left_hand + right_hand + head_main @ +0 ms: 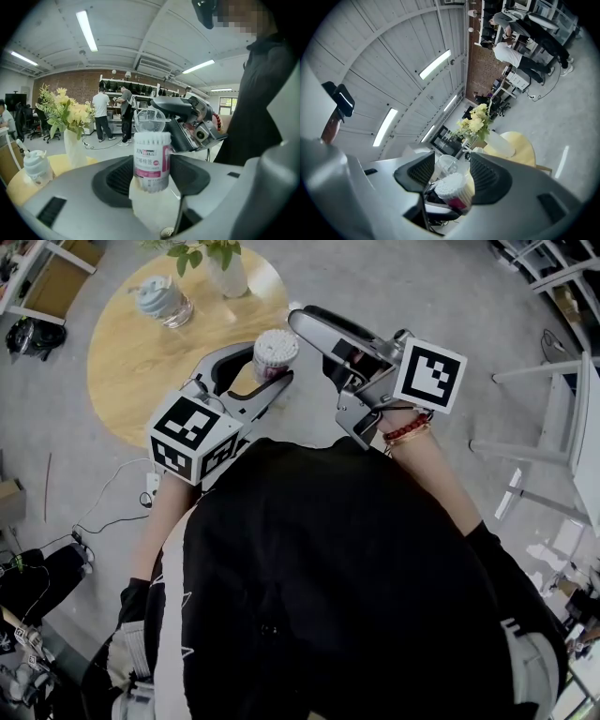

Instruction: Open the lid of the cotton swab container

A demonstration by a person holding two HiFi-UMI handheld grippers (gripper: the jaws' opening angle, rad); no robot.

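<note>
The cotton swab container [275, 351] is a clear tub with a pink label, and its white swab tips are bare at the top. It stands upright between my left gripper's [266, 367] pads, which are shut on its sides, over the near edge of the table. In the left gripper view the container [152, 161] fills the gap, with its clear lid [150, 120] tipped up above the rim. My right gripper [309, 341] reaches in from the right, open. In the right gripper view the lid [446, 165] and swab tips [452, 186] lie between its spread jaws, untouched.
A round wooden table [141, 362] carries a white vase with a plant [225, 273] and a small jar [161, 298]. A white chair [562, 427] stands at the right. Cables [112, 502] run over the grey floor at the left. People [101, 115] stand far off.
</note>
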